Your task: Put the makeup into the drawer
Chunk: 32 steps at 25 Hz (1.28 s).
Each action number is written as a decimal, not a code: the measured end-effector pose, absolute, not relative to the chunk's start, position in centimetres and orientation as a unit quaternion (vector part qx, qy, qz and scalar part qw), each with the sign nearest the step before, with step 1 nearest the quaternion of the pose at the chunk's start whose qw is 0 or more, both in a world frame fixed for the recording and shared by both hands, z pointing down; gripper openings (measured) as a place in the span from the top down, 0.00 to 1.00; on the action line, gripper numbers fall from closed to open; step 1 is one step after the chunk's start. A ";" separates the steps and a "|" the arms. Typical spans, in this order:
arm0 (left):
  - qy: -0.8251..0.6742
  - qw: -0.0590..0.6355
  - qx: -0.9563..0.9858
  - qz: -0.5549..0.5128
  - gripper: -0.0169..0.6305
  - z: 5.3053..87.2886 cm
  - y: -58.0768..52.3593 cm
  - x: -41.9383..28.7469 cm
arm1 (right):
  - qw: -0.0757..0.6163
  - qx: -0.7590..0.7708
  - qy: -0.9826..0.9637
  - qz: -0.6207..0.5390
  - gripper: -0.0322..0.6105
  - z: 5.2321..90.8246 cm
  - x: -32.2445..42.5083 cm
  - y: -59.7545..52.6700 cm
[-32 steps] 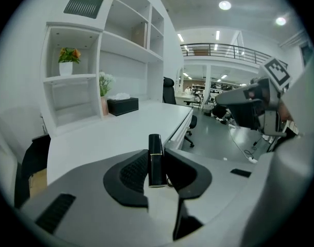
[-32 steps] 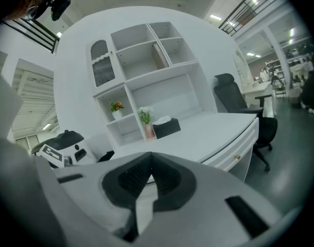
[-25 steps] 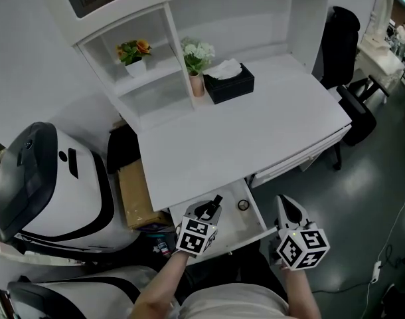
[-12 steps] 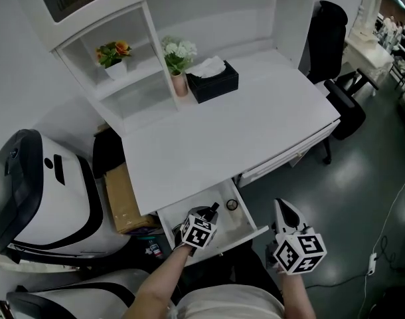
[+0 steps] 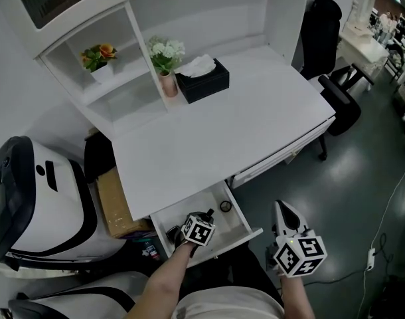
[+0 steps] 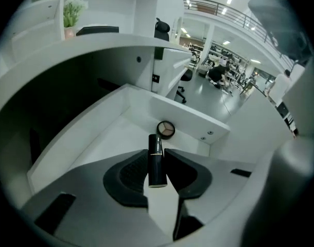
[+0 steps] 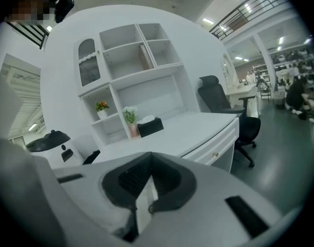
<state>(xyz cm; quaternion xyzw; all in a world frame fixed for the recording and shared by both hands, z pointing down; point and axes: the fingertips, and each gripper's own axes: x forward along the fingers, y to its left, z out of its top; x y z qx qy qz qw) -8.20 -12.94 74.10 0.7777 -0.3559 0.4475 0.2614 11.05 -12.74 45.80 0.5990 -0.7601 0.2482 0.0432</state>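
Note:
My left gripper (image 5: 204, 219) is shut on a black lipstick tube (image 6: 156, 161), which sticks out forward from between the pads. It hangs low over the open white drawer (image 5: 241, 226) under the desk's front edge, pointing steeply down. A small round compact (image 6: 166, 129) lies on the drawer's floor just beyond the tube's tip, near the right wall; the head view shows the same compact (image 5: 225, 206). My right gripper (image 5: 283, 210) floats outside the drawer, to the right of its front corner. Its pads meet at the tips with nothing between them.
A white desk (image 5: 222, 125) carries a black tissue box (image 5: 202, 78) and a vase of white flowers (image 5: 166, 65); a potted plant (image 5: 96, 57) sits on a shelf. A black chair (image 5: 325, 52) stands right. A white-and-black machine (image 5: 36, 198) and a cardboard box (image 5: 113, 201) stand left.
My left gripper has sunk with the lipstick from above the drawer's front down into it. The right gripper has stayed beside the drawer's corner.

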 end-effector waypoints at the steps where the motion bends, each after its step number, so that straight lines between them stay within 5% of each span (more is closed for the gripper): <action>1: -0.353 0.265 0.773 0.455 0.82 74.7 -12.7 -8.3 | 0.044 0.599 -0.760 0.249 0.95 45.8 11.1 -12.7; 32: -0.335 0.303 0.704 0.548 0.82 81.0 -10.1 -9.5 | 0.059 0.587 -0.762 0.266 0.95 46.9 12.8 -12.6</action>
